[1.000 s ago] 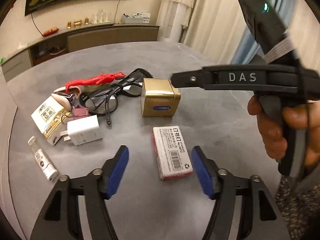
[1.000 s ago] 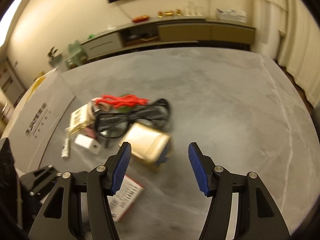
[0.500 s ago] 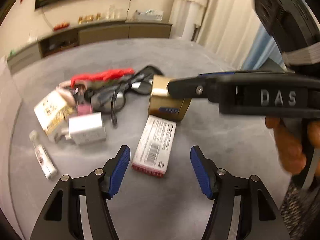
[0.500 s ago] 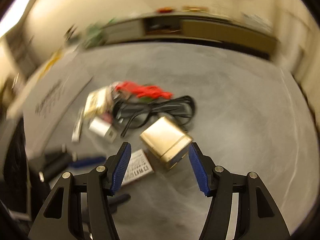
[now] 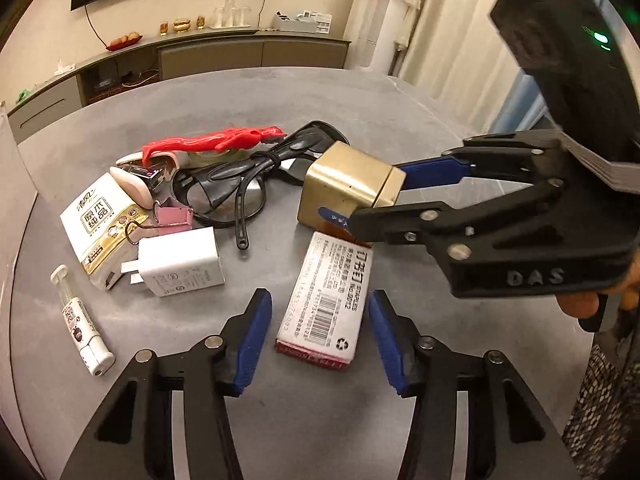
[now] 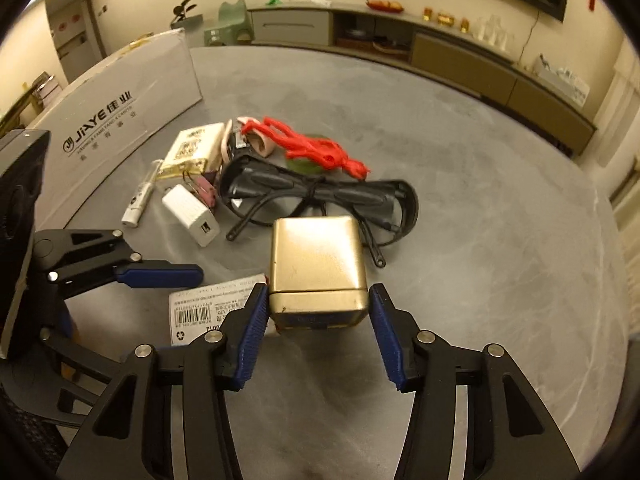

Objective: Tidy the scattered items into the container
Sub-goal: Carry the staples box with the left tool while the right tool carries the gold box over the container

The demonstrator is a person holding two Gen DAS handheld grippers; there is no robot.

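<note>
A gold tin box (image 6: pixel 316 256) stands on the grey round table (image 6: pixel 480 200). My right gripper (image 6: pixel 318 320) is open, and its blue pads flank the box's near end closely on both sides. The left wrist view shows the right gripper (image 5: pixel 372 196) straddling the gold box (image 5: pixel 344 184). A white staples box (image 5: pixel 324 300) lies flat between the blue pads of my open left gripper (image 5: pixel 320 332), with a gap on each side. A grey cardboard carton (image 6: pixel 120 108) stands at the table's left edge.
Heaped beyond the gold box are black glasses (image 5: pixel 240 176), a red plastic piece (image 5: pixel 212 142), a white charger (image 5: pixel 180 264), a tissue pack (image 5: pixel 100 220), a pink binder clip (image 5: pixel 176 220) and a small white tube (image 5: pixel 80 320). A sideboard (image 6: pixel 440 52) lines the far wall.
My right gripper swung in and came down until its pads straddle the gold box. My left gripper drew a little closer to the staples box. Both stayed open.
</note>
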